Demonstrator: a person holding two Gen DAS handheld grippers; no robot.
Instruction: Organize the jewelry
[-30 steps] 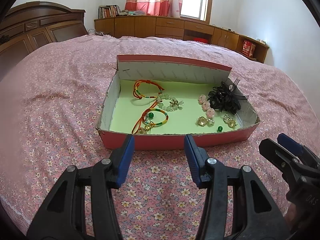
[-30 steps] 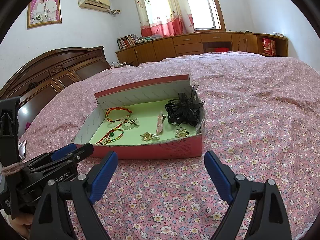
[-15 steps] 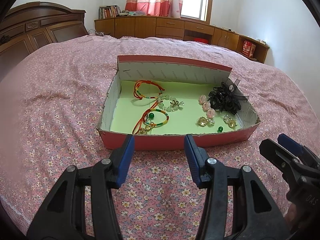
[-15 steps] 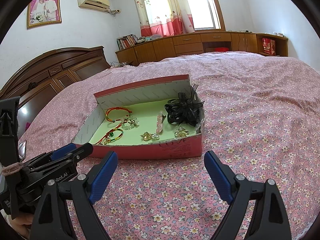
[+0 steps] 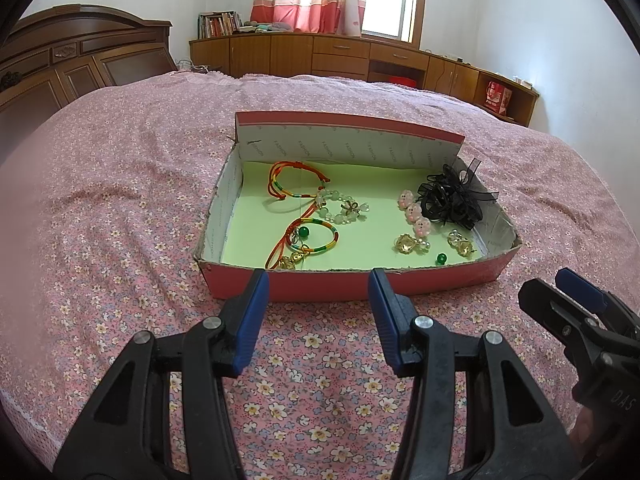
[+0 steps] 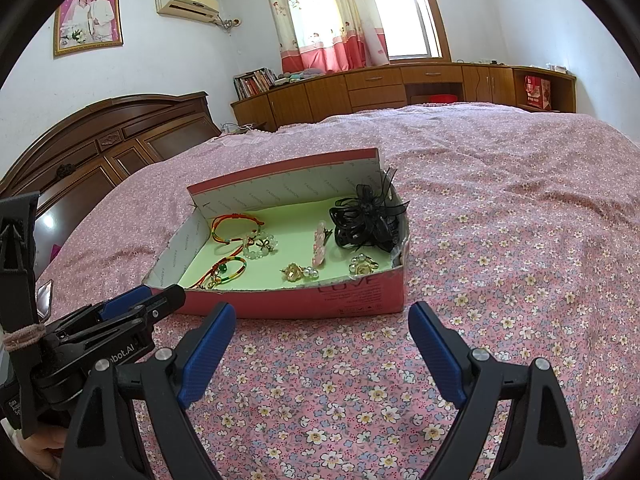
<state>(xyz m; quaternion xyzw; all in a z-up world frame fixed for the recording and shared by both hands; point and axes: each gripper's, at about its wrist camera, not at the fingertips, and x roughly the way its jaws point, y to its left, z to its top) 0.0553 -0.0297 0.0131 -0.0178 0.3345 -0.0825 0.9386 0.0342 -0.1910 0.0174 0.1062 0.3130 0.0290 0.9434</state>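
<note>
Nearest, the left gripper [image 5: 318, 312] hangs over the bedspread [image 5: 120, 216] with its jaws parted and nothing between them, just short of the box [image 5: 320, 286]; the right gripper [image 6: 322, 350] hangs beside it, spread wider and also empty. All the jewelry lies inside the open box on its green floor: a corded bangle [image 5: 314, 236] at the near left, gold earrings [image 5: 408, 244] and a loose green bead [image 5: 441, 257] at the near right, then a pearl bracelet [image 5: 340, 210] and a pink clip [image 5: 414, 212] mid-way, and at the back a second cord bracelet [image 5: 290, 180] and a black hair bow [image 5: 454, 198]. Left side holds bracelets, right side hair pieces and earrings, so this could be a sorted box or one awaiting sorting; the pictures do not settle which. Any pick here should, I judge, come straight down over one piece, pinching a cord or bead rather than scooping, since the left-side bracelets touch and could drag each other.
</note>
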